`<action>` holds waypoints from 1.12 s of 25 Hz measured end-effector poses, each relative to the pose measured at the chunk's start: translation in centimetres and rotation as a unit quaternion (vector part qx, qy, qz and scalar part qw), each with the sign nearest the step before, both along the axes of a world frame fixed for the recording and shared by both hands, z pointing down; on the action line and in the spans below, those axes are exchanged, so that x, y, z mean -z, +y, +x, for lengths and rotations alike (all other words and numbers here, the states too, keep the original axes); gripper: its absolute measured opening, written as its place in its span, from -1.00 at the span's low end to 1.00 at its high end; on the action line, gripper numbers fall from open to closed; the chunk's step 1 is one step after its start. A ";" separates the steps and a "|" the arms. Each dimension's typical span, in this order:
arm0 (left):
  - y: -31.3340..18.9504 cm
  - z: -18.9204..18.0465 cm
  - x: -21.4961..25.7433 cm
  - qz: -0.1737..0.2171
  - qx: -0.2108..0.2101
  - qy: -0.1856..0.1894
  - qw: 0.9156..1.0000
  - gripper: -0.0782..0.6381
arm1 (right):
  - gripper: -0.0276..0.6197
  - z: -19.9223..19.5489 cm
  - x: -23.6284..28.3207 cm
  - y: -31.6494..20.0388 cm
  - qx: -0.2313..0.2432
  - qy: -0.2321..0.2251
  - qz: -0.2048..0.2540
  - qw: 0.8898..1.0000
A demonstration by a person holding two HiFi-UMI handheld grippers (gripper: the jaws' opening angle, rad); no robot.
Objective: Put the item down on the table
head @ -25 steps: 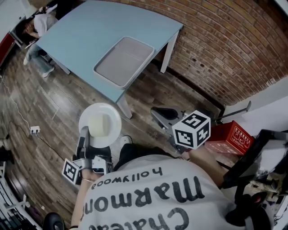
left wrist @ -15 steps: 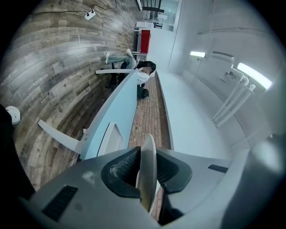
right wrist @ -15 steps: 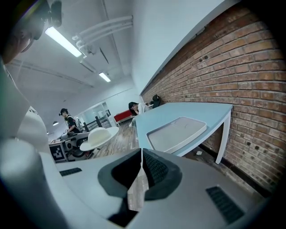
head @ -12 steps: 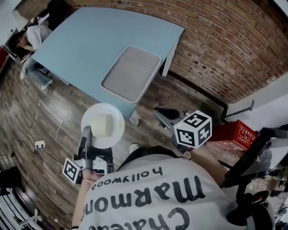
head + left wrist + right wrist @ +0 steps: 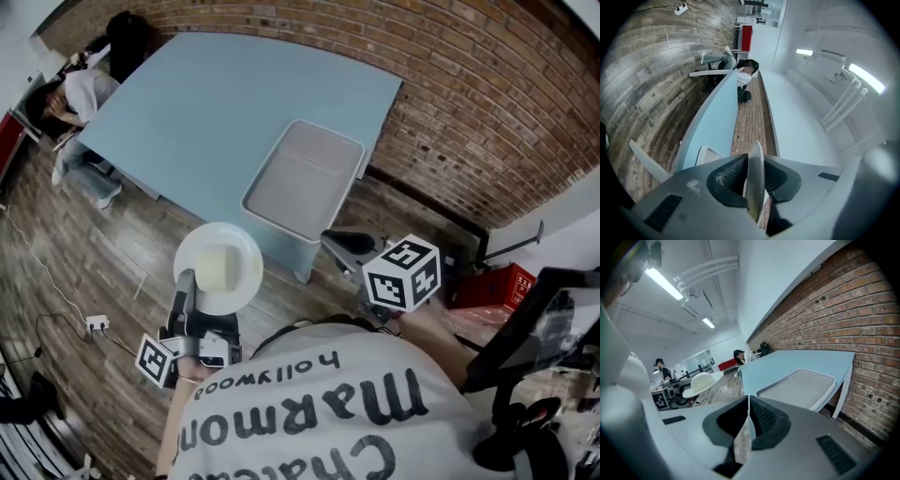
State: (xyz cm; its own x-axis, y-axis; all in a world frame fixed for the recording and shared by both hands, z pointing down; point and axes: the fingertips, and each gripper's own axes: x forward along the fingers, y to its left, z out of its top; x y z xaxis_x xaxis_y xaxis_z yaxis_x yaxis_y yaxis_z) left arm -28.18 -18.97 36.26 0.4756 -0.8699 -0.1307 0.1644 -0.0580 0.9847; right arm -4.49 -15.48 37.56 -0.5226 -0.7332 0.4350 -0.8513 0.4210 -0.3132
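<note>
Plate (image 5: 217,270), white, clamped by its near rim in the left gripper (image 5: 187,283); in the left gripper view we see the rim edge-on with both pads pressed on it. It juts out ahead of the gripper, roughly level, over the wood floor (image 5: 112,253). It is near the blue table (image 5: 216,103) but not on it (a grey tray (image 5: 305,183) lies on the table just beyond). Right gripper (image 5: 749,416): we note its jaws pinched together on nothing.
</note>
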 end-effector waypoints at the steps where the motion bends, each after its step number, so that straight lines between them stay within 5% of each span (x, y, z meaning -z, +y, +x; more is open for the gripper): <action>1: -0.4 -0.2 -0.1 0.001 -0.002 -0.002 1.000 -0.65 | -0.87 -0.1 0.0 -0.5 -0.002 0.001 0.001 1.000; 14: -4.2 2.9 -2.6 -0.023 -0.021 -0.020 0.999 -0.65 | -0.87 1.7 -2.5 -3.7 -0.006 -0.001 -0.022 1.000; 28: -8.2 10.5 -3.4 -0.039 0.077 -0.015 0.996 -0.65 | -0.87 11.5 -3.3 -11.6 0.070 0.009 -0.049 0.996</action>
State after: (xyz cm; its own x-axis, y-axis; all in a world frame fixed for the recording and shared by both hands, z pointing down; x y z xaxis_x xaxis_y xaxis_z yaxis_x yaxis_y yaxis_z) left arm -17.67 -27.21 39.66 0.3376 -0.9401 -0.0471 0.1291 -0.0033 0.9916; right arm 7.06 -27.09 40.86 -0.6087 -0.6068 0.5111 -0.7919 0.5049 -0.3435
